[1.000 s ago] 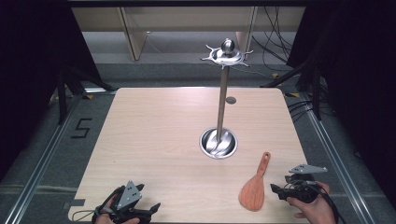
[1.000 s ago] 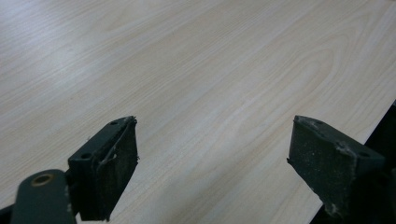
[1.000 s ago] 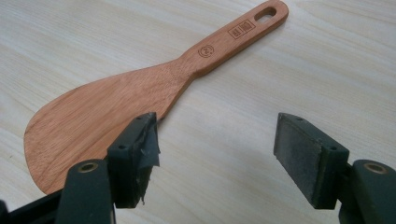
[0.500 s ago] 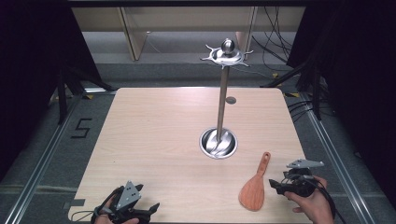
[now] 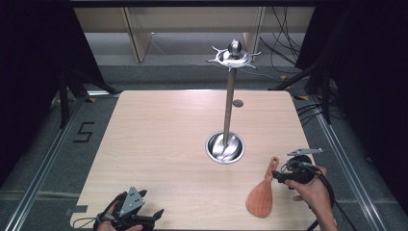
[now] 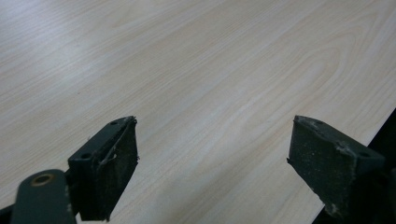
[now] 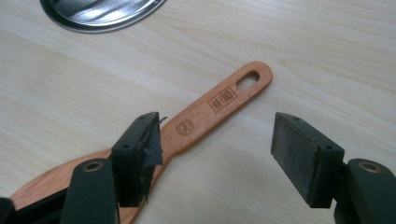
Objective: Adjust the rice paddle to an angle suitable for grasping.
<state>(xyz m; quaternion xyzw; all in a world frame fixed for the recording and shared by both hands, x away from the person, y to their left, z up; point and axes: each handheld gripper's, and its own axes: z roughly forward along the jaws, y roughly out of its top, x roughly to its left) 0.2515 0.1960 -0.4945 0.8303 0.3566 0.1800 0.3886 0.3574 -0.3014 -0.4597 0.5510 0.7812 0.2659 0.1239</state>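
Now right hand-held gripper [image 7: 215, 158] straddles wooden spatula [image 7: 205, 109], jaws apart.

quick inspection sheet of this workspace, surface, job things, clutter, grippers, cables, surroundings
Surface: light wood table, bare apart from the items below.
Job's things: wooden spatula lying flat near the right front edge; metal hanger stand upright on its round base, hooks bare.
Clutter: small dark round spot on the tabletop behind the stand; cannot tell what it is.
Grippers: left gripper open over bare wood; right gripper open, astride the spatula handle.
Cables: loose black bundle on the floor, back right.
Surroundings: black curtains, metal floor rails, a floor mark "5".
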